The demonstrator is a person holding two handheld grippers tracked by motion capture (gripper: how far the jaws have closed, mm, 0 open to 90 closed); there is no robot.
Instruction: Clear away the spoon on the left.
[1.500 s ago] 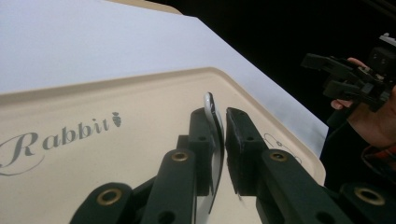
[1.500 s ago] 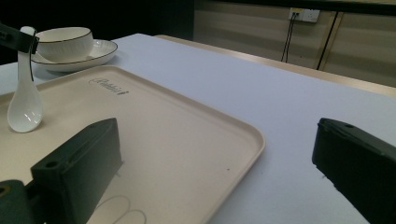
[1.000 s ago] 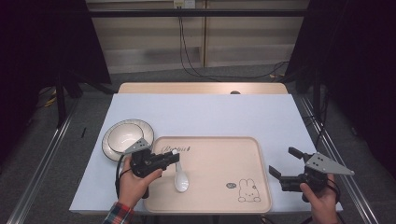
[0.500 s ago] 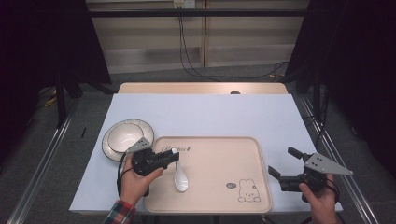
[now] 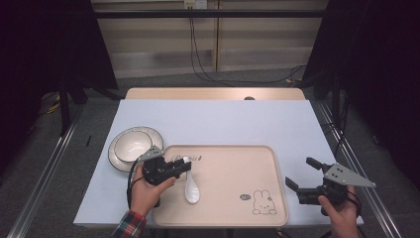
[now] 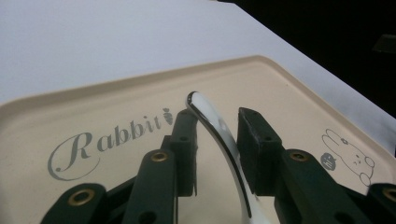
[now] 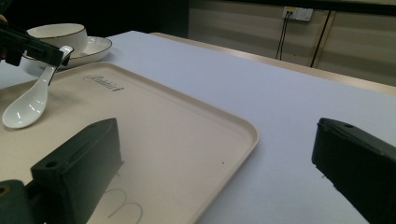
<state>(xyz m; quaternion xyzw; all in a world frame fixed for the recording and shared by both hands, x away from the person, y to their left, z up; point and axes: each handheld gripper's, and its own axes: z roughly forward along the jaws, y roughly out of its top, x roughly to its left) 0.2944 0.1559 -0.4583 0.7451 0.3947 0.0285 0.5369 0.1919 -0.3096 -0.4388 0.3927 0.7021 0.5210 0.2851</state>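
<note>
The left gripper [image 5: 184, 167], held in a person's left hand [image 5: 143, 191], reaches over the near-left part of a beige tray [image 5: 233, 218]. Its jaws sit on either side of the handle of a white ceramic spoon [image 5: 190, 188]. In the left gripper view the handle [image 6: 219, 140] rises between the two black pads [image 6: 254, 144] with a narrow gap on each side, so the jaws are nearly together but not clearly pinching it. The spoon's bowl rests on the tray floor, just in front of the printed word "Rabbit" [image 6: 105, 142].

Just off the tray's far-left corner stands a white bowl [image 5: 132, 145] on a white plate [image 5: 119, 159].

The right gripper [image 5: 303, 178], in the right hand [image 5: 341, 215], hovers beside the tray's right edge over the pale table cover [image 5: 223, 121], jaws spread wide and holding nothing.
</note>
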